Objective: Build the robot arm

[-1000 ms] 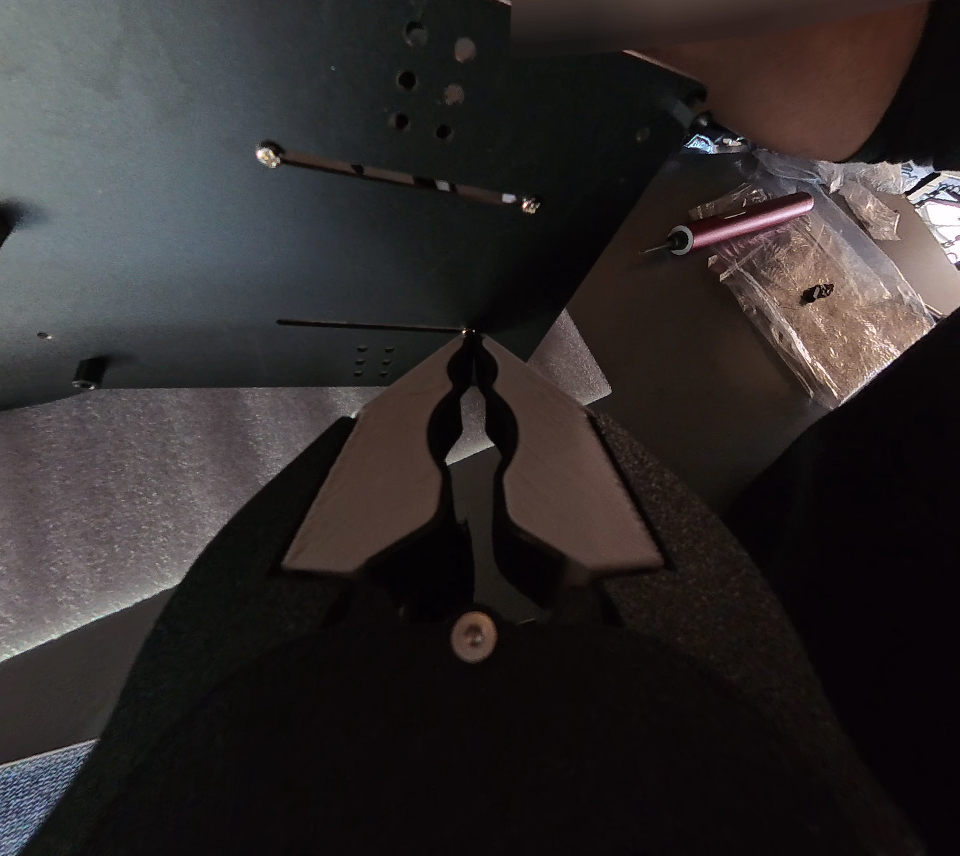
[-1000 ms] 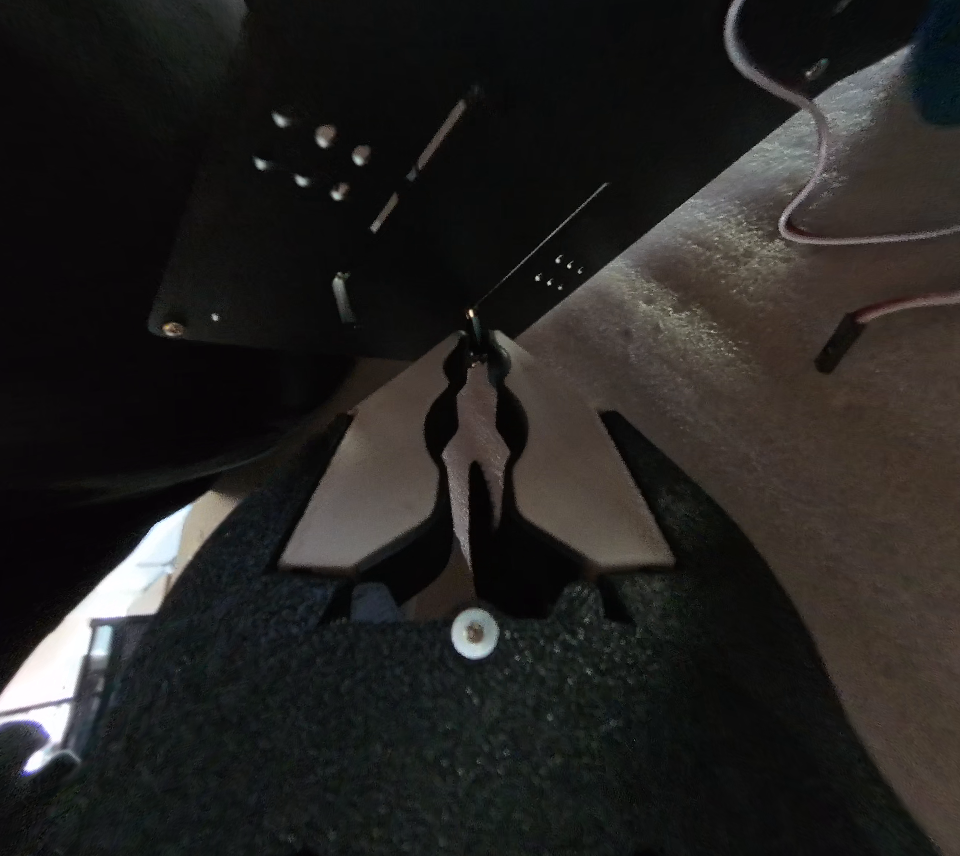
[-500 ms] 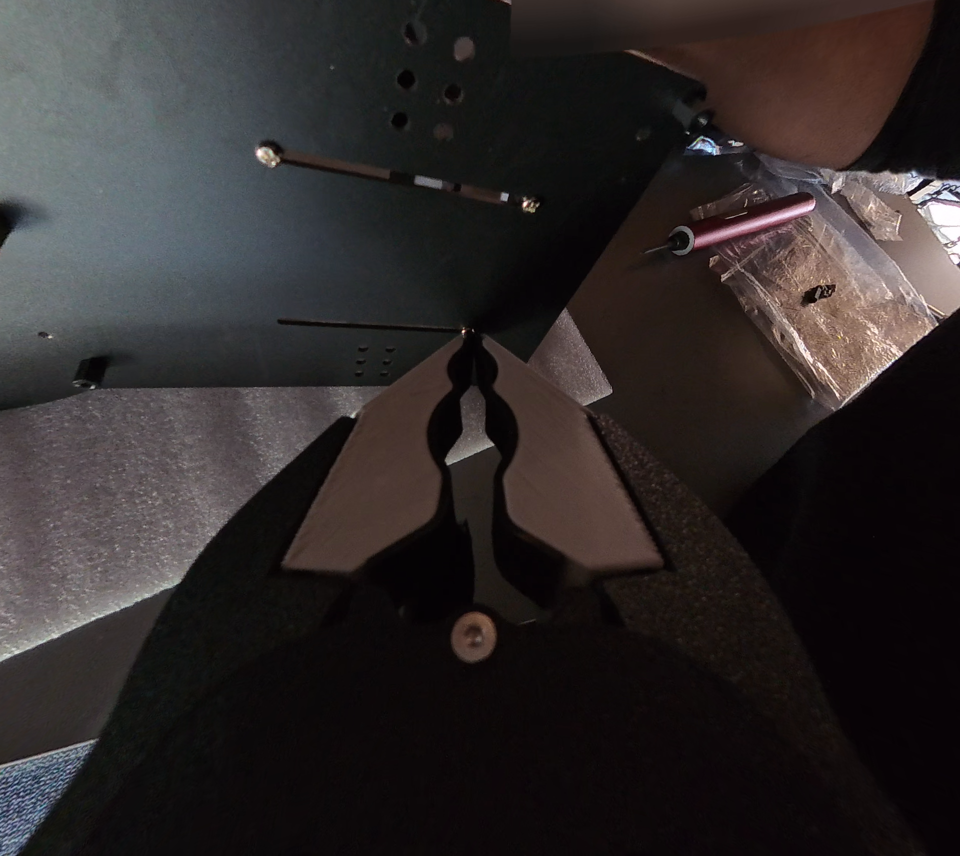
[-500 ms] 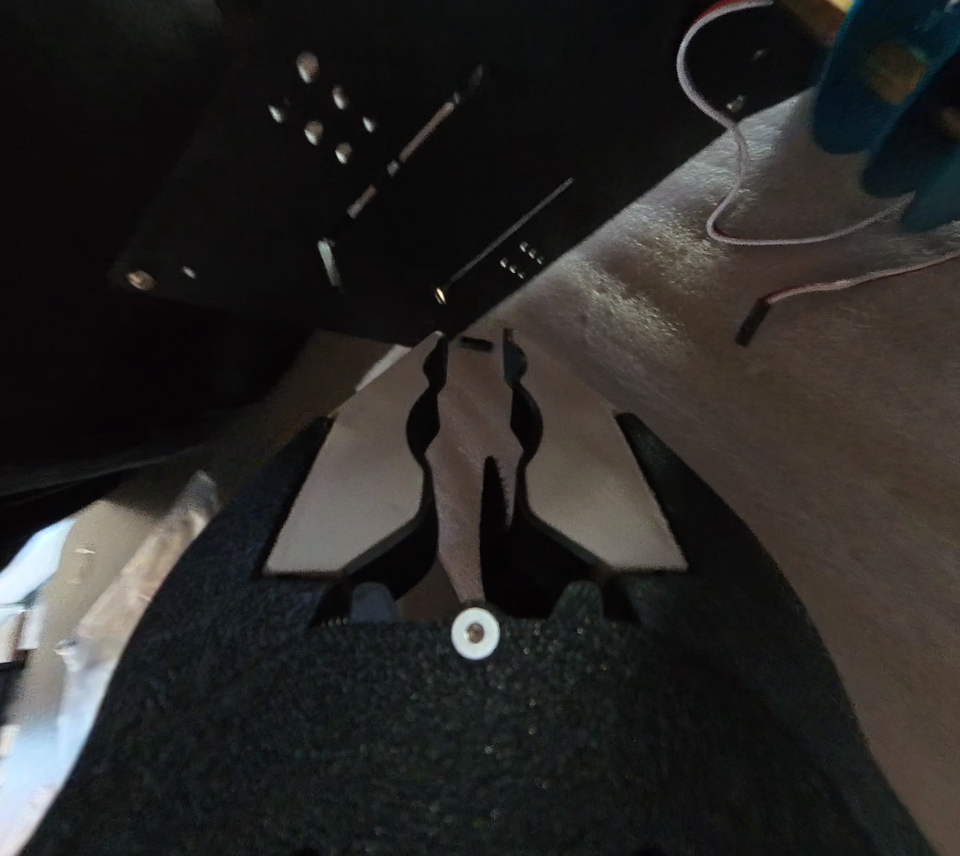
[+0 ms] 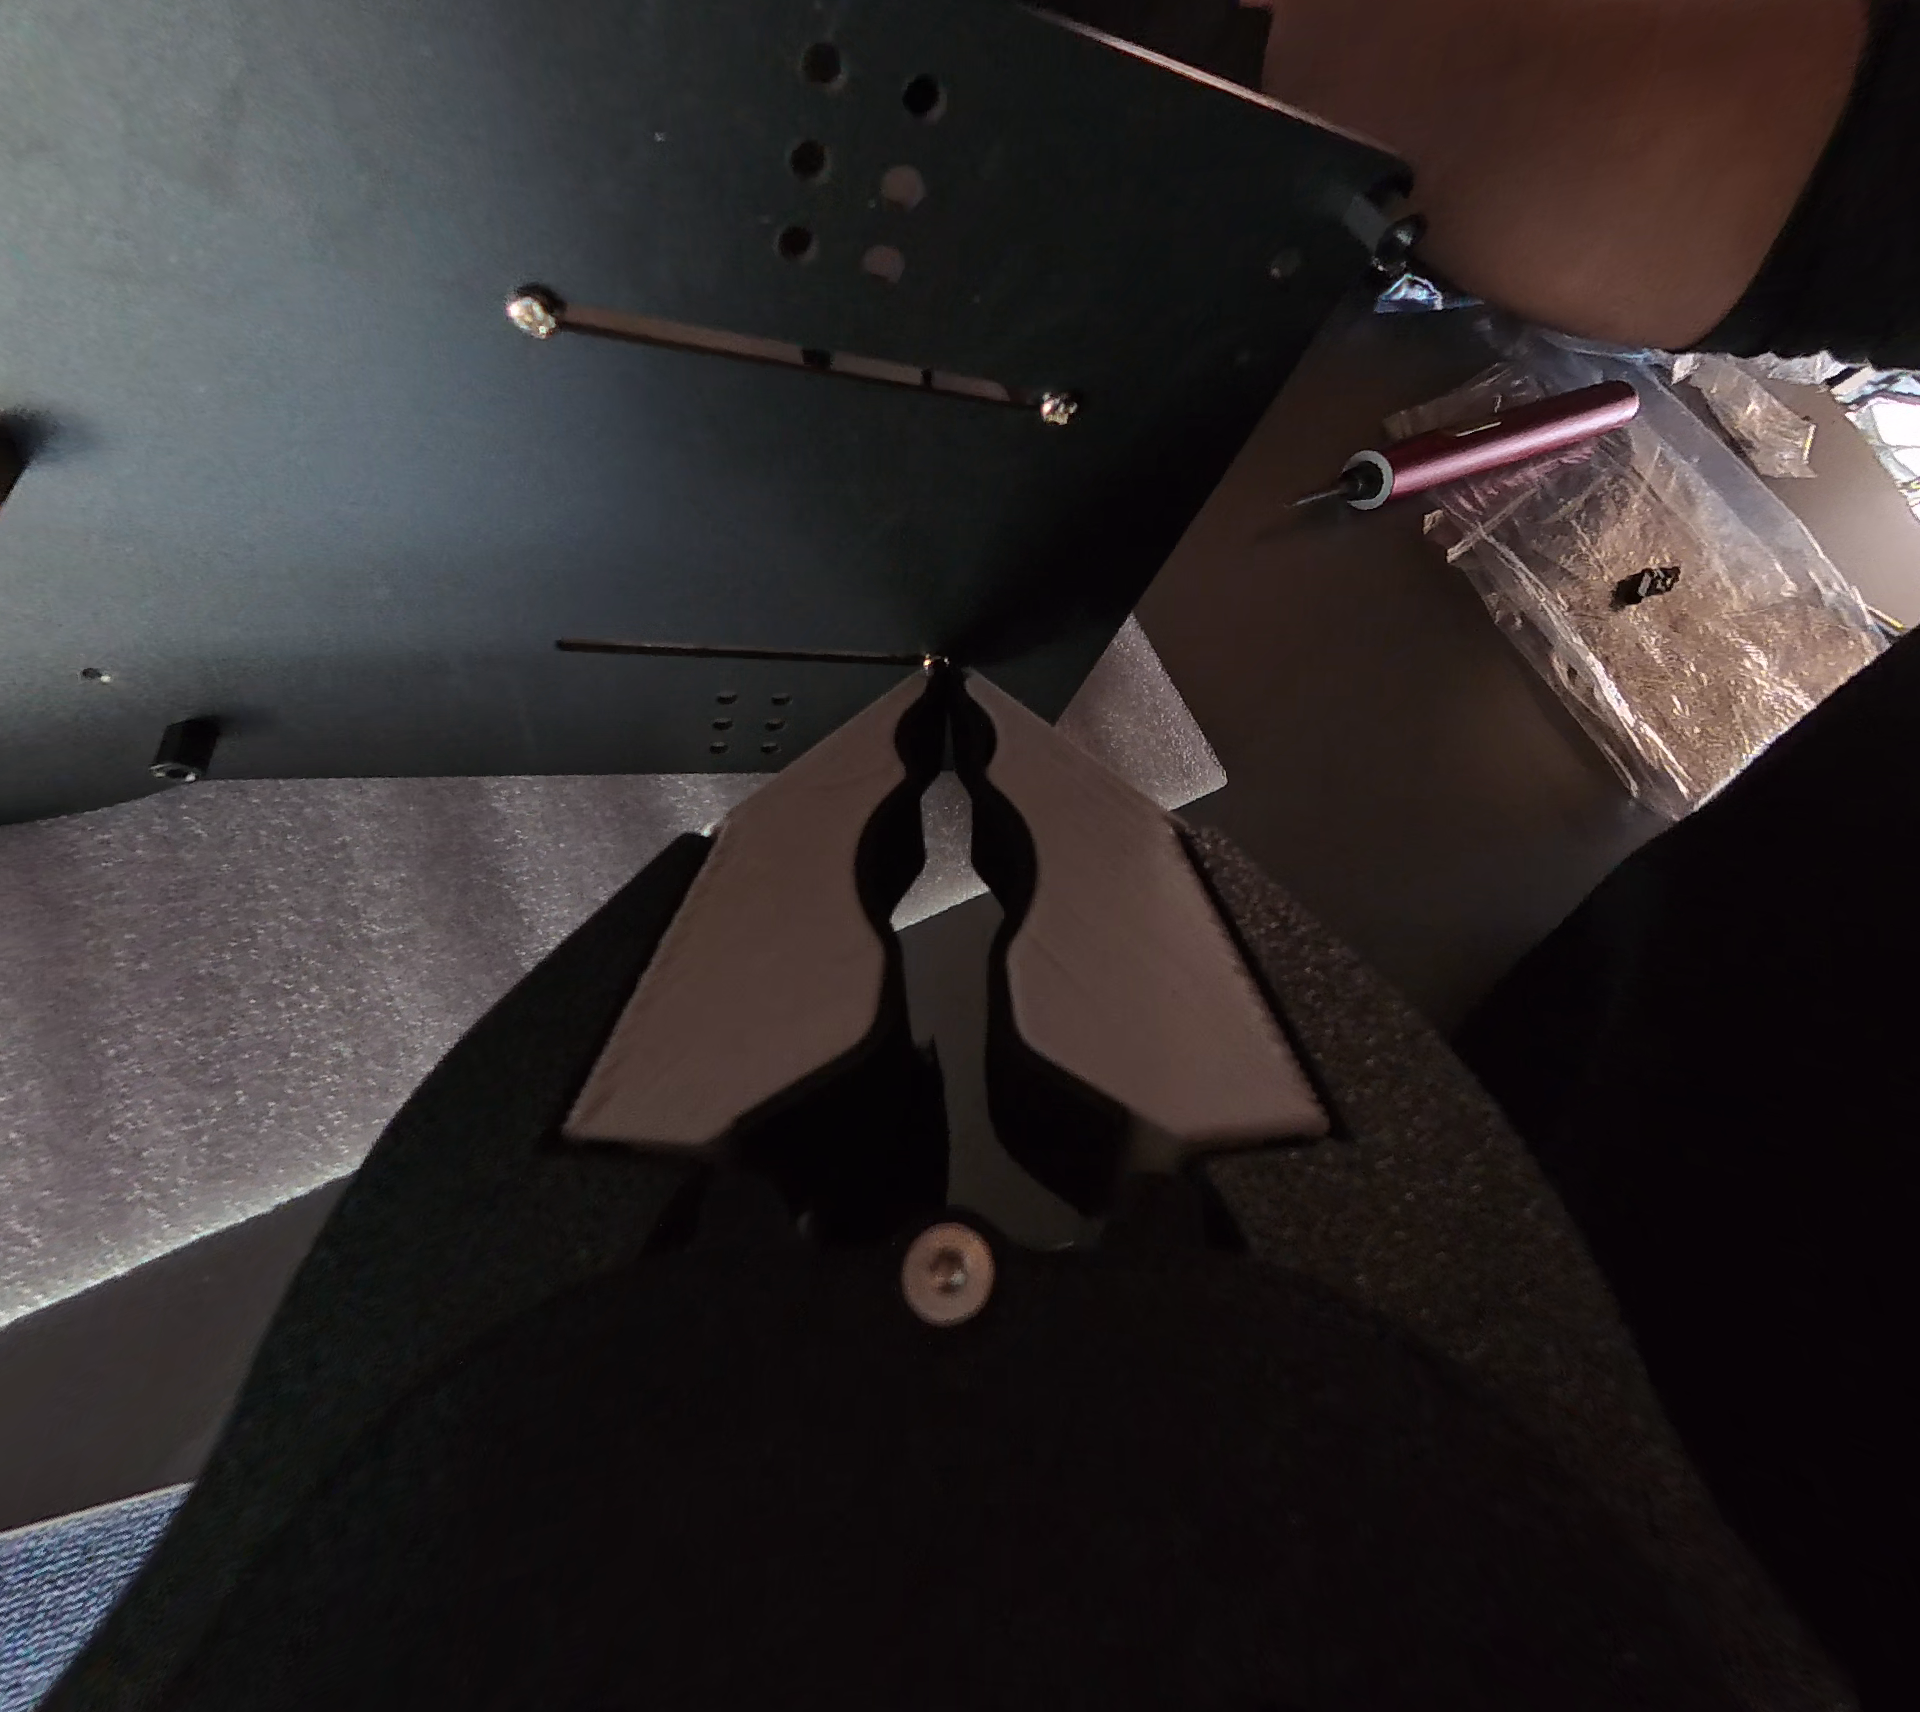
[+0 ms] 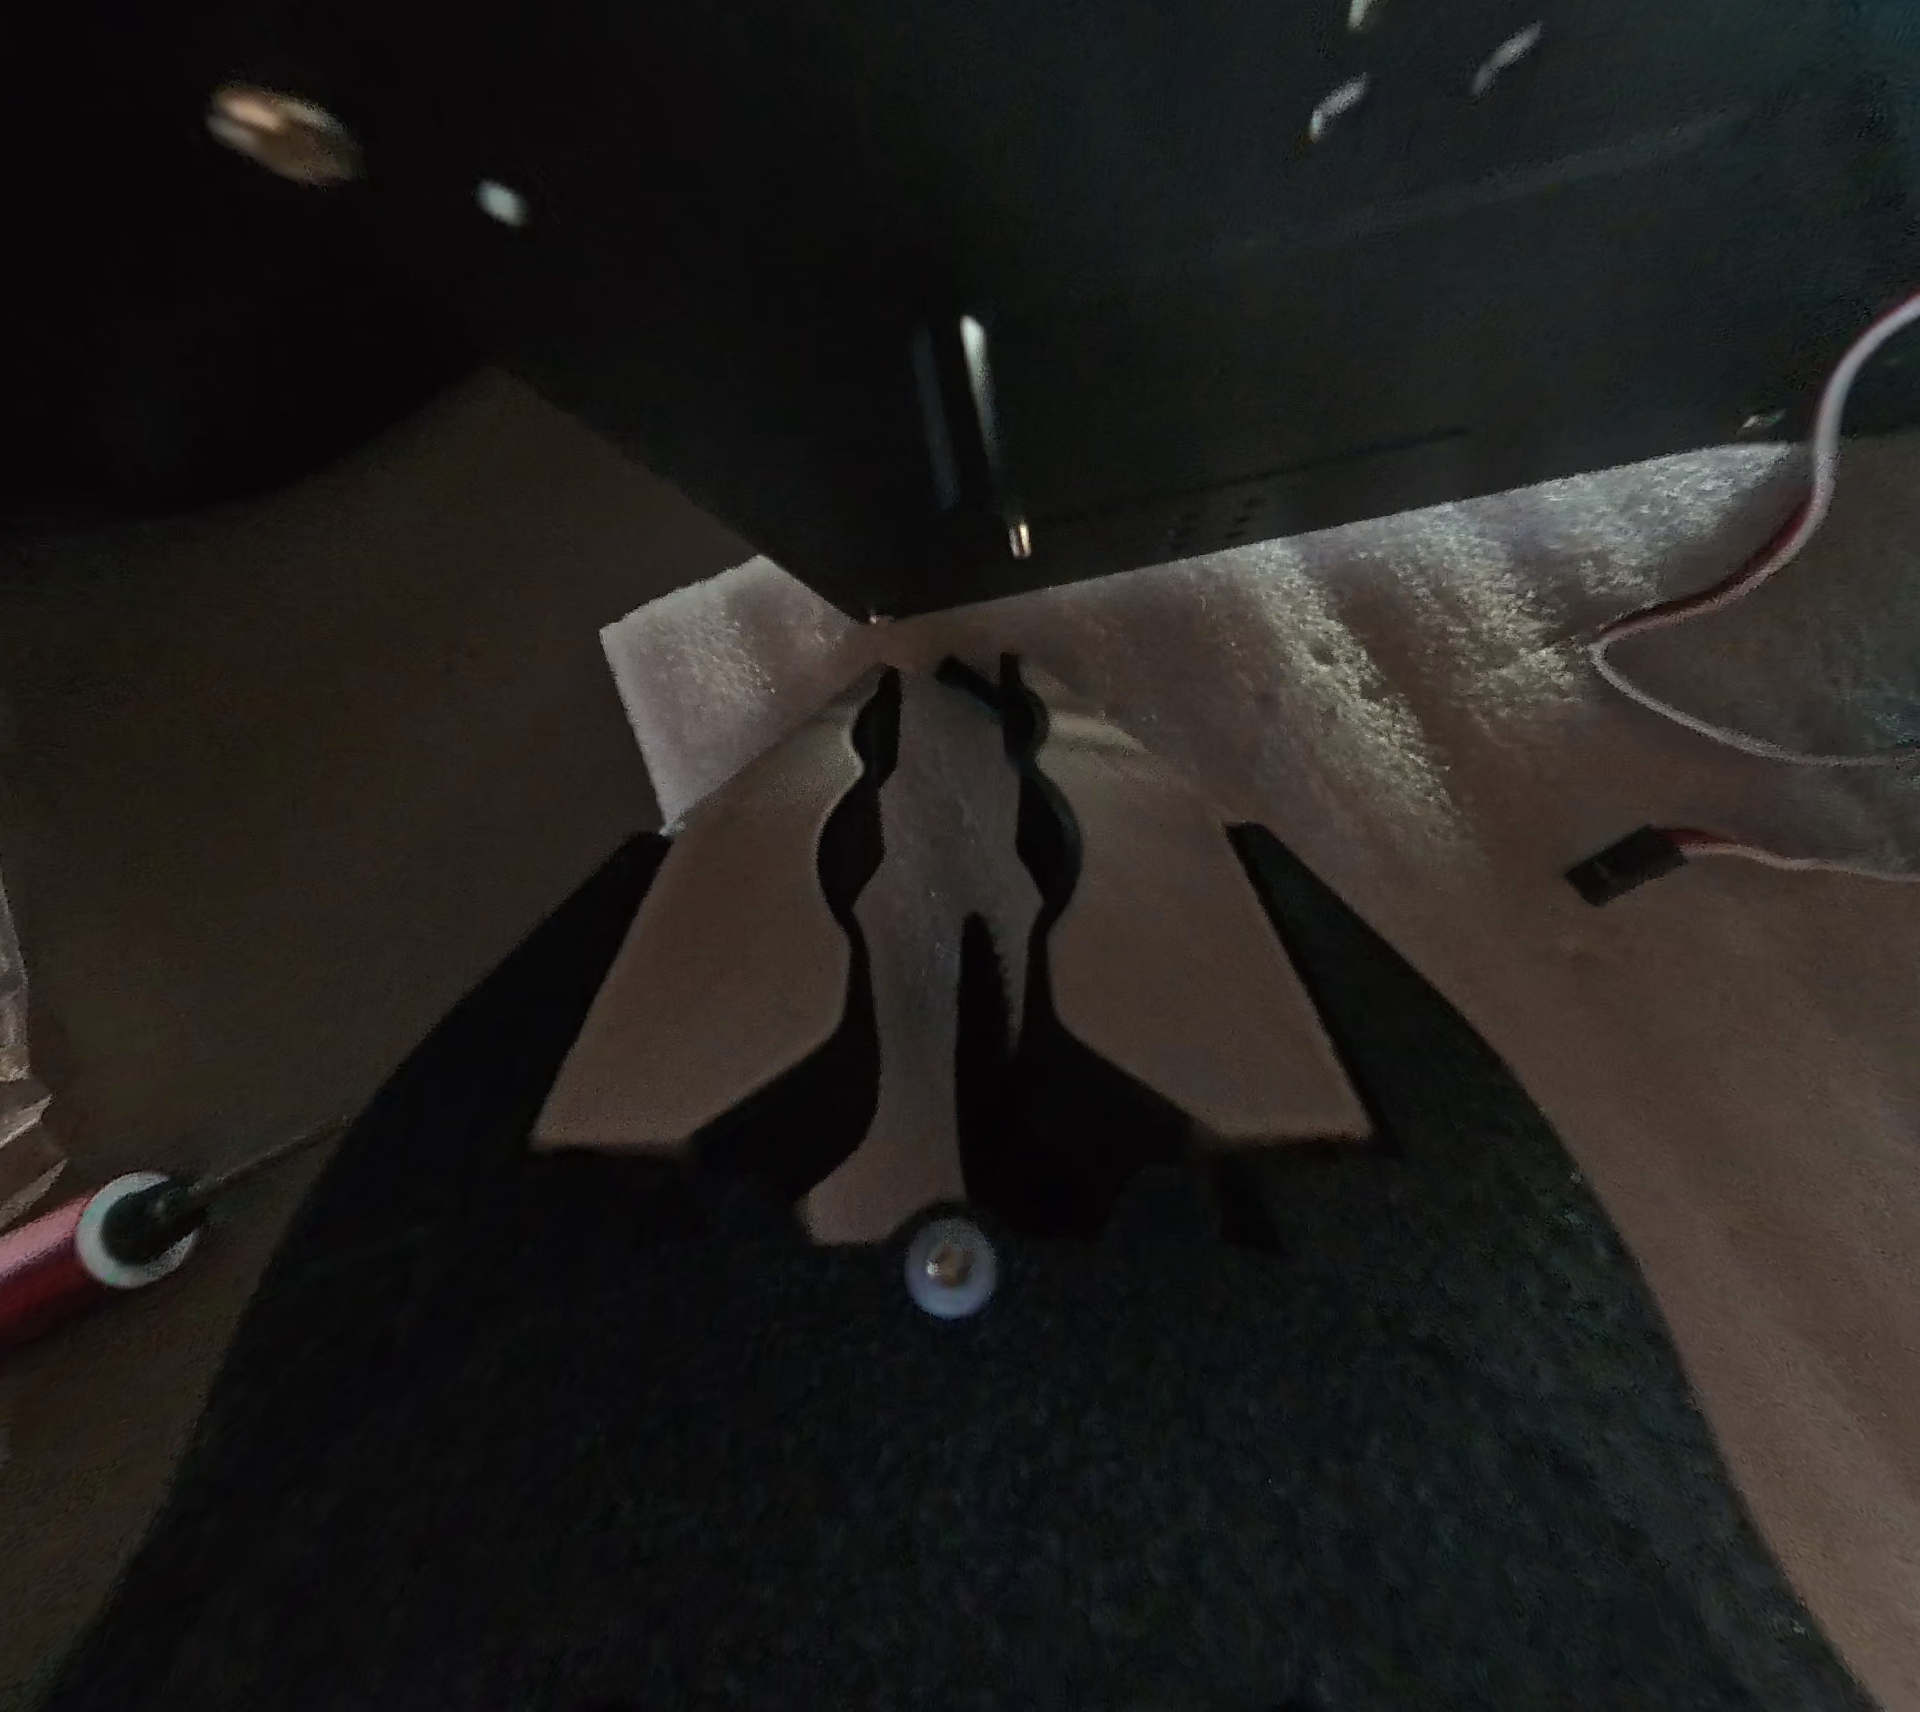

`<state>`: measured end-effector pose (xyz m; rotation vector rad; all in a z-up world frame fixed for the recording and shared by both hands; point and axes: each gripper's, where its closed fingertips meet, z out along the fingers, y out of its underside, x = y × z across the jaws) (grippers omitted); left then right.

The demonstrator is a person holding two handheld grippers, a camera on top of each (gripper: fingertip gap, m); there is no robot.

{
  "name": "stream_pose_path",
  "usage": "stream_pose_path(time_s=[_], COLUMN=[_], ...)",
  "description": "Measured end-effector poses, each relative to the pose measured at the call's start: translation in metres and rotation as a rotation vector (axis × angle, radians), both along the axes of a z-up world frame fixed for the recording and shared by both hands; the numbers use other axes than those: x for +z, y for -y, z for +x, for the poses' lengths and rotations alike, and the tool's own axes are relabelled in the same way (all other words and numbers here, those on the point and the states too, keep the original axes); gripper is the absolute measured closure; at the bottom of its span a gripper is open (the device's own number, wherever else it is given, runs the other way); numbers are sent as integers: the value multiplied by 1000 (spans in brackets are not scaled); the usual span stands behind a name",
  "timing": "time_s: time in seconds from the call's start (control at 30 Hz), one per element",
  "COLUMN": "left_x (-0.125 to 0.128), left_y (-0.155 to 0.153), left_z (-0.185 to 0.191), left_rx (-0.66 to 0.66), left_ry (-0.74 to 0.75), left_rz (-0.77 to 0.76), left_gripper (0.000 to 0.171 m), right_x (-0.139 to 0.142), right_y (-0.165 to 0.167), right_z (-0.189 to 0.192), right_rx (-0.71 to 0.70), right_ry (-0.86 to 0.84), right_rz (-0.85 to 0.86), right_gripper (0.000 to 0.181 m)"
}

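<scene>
Black plate pinched at its near corner by the left gripper.

Left jaws are closed on the plate's edge by a small screw, propping it tilted over the foam sheet. The right gripper, jaws slightly parted and gripping nothing, has backed off from that corner, leaving a small dark piece between its tips; a red screwdriver lies well apart.
</scene>
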<state>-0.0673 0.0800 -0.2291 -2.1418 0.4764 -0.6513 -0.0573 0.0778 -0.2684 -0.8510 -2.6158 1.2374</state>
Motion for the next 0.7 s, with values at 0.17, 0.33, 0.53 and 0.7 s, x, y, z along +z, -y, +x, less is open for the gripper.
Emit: stream_pose_path(time_s=[0.17,0.33,0.53,0.7], left_x=[0,0,0,0], left_y=[0,0,0,0], left_z=[0,0,0,0], left_rx=[5,0,-6,-5], left_ry=[2,3,2,1], left_rz=[4,6,8,9], left_gripper=[171,171,171,171], right_x=[2,4,7,10], right_y=[-6,-13,-6,-10], right_z=[3,6,19,19], right_rx=[-16,-18,28,-21], right_ry=[31,2,103,179], right_rz=[-3,15,-52,-46], right_gripper=[169,169,165,161])
